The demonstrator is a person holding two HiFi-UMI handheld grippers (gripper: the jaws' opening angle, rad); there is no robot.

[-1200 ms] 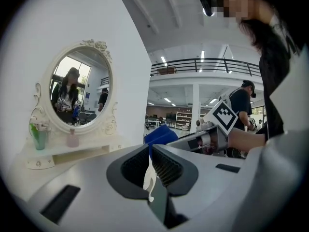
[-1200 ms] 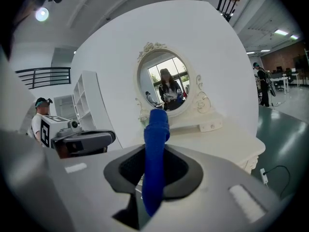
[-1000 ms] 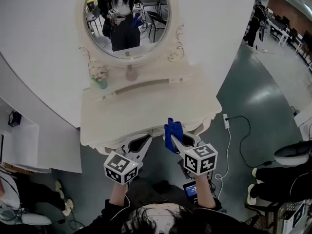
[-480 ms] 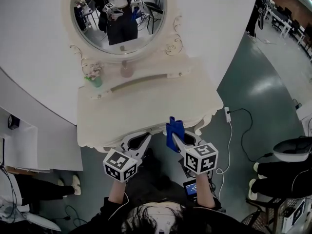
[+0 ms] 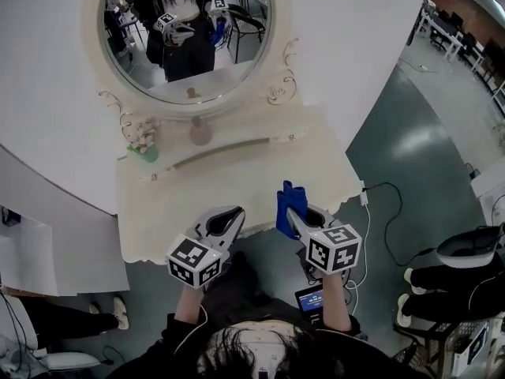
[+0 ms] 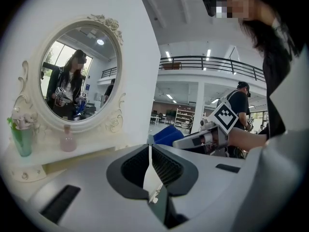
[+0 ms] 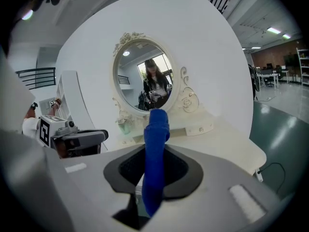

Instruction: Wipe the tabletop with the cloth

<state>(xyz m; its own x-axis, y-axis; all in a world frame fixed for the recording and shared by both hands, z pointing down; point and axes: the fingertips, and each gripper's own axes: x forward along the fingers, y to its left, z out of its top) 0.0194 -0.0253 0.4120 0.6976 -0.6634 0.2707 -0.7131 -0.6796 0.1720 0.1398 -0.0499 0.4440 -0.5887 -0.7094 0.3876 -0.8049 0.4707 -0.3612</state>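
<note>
The cream dressing tabletop [image 5: 229, 181] lies below an oval mirror [image 5: 185, 38]. A blue cloth [image 5: 289, 202] is pinched upright in my right gripper [image 5: 293, 212], which is shut on it over the table's front edge. In the right gripper view the cloth [image 7: 155, 149] stands up between the jaws of the right gripper [image 7: 154, 164]. My left gripper [image 5: 226, 221] hovers just left of it at the same edge, shut with nothing in it. The left gripper view shows its jaws [image 6: 150, 151] pressed together, with the cloth [image 6: 166, 135] to the right.
A pink bottle [image 5: 200, 132] and a green vase of flowers [image 5: 143, 145] stand on the raised back shelf under the mirror. A white curved wall backs the table. A power strip with its cable [image 5: 364, 197] lies on the green floor at the right.
Both grippers have moved forward from below the table's front edge to over it, the right one carrying the blue cloth. The head camera has tilted, so the table sits lower left.
</note>
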